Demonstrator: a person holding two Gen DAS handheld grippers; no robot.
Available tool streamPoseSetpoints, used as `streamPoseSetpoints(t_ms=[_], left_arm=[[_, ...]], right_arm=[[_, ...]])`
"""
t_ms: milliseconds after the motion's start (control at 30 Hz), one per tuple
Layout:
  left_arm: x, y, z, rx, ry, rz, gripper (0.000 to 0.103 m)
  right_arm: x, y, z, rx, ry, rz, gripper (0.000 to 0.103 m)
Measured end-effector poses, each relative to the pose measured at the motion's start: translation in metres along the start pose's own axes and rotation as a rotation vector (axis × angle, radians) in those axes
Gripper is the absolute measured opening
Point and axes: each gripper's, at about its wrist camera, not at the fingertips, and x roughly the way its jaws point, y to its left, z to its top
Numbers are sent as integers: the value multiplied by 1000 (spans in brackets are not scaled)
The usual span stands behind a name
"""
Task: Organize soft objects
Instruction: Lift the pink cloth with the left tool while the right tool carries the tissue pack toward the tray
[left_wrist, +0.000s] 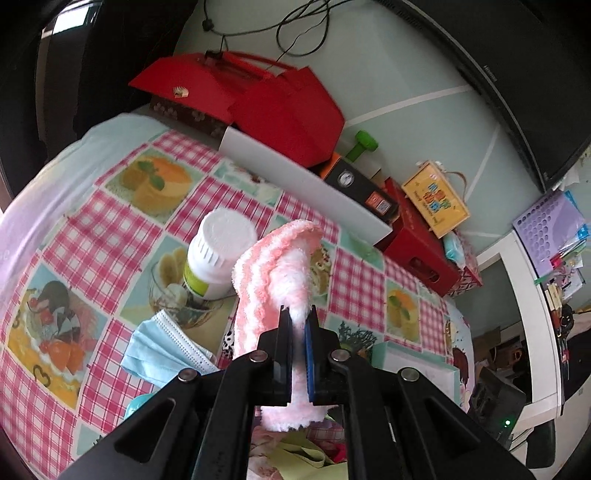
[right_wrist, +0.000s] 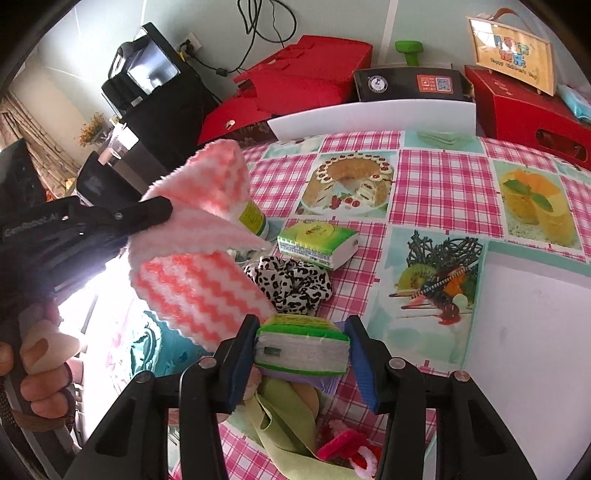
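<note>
Little is judged done: the pink-striped cloth (left_wrist: 266, 266) is held up over the desk (left_wrist: 110, 229) in the left gripper (left_wrist: 298, 325), the right gripper (right_wrist: 301, 350) half open around a tissue pack (right_wrist: 301, 347), and 1 spotted scrunchie (right_wrist: 291, 280) is left.

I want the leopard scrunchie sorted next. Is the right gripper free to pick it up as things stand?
Probably not yet: the right gripper has a green tissue pack between its jaws. The leopard scrunchie lies just beyond, uncovered, so the way looks clear once the pack is dealt with.
</note>
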Motion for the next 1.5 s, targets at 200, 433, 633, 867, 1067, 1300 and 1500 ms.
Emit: streamPoseSetpoints(t_ms=[200,433,633,867,1067,1300,1500], left_arm=[[-26,-17,2,45,-75,-40,5],[-54,-44,-1,121,-147,-95,5],[-57,-76,-12,202,-150,-137,5],[-42,-116,-33,306,-109,-155,5],[-22,-152,-54,395,-53,-165,5],[6,-188,-76,475,23,-138,5],[23,-212,-79,513,56,-110,5]], right_arm=[[-24,3,4,-1,-69,4,51],[-63,1,9,0,-176,-22,51],[-97,-15,6,23,-246,-138,51],[-135,-56,-2,108,-308,-254,51],[-163,-98,-15,210,-350,-348,51],[-187,-143,-30,324,-376,-438,51],[-194,-166,-37,376,-378,-479,51]])
